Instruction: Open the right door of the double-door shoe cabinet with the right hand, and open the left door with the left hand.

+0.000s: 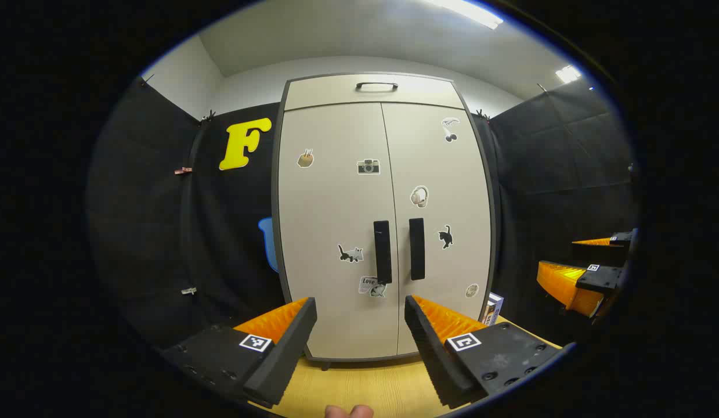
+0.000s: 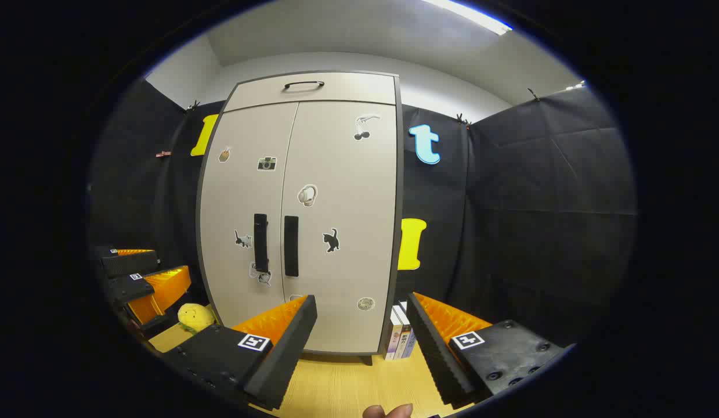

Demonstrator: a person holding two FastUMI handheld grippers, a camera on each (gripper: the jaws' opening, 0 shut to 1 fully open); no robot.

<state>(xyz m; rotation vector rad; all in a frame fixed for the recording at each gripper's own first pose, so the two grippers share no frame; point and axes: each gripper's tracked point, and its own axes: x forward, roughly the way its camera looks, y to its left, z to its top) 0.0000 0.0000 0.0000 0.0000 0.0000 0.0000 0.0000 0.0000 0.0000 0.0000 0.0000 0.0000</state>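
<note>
A beige double-door shoe cabinet [image 1: 336, 191] [image 2: 336, 191] stands on the wooden table with both doors closed. Each door carries a black vertical handle: the left door's handle [image 1: 382, 251] [image 2: 260, 242] and the right door's handle [image 1: 416, 248] [image 2: 291, 245]. My left gripper [image 1: 359, 305] is open, held some way in front of the cabinet, centred under the two handles. My right gripper [image 2: 362, 302] is open too, facing the right door's lower right part. In the left gripper view, the right gripper [image 1: 582, 273] appears at the far right; in the right gripper view, the left gripper [image 2: 141, 278] appears at the far left.
Several books [image 2: 398, 335] [image 1: 494, 307] stand against the cabinet's right side. A yellow plush toy [image 2: 195, 316] lies left of the cabinet. A drawer with a black handle [image 1: 376, 86] tops the cabinet. Wooden tabletop [image 1: 359, 386] lies in front.
</note>
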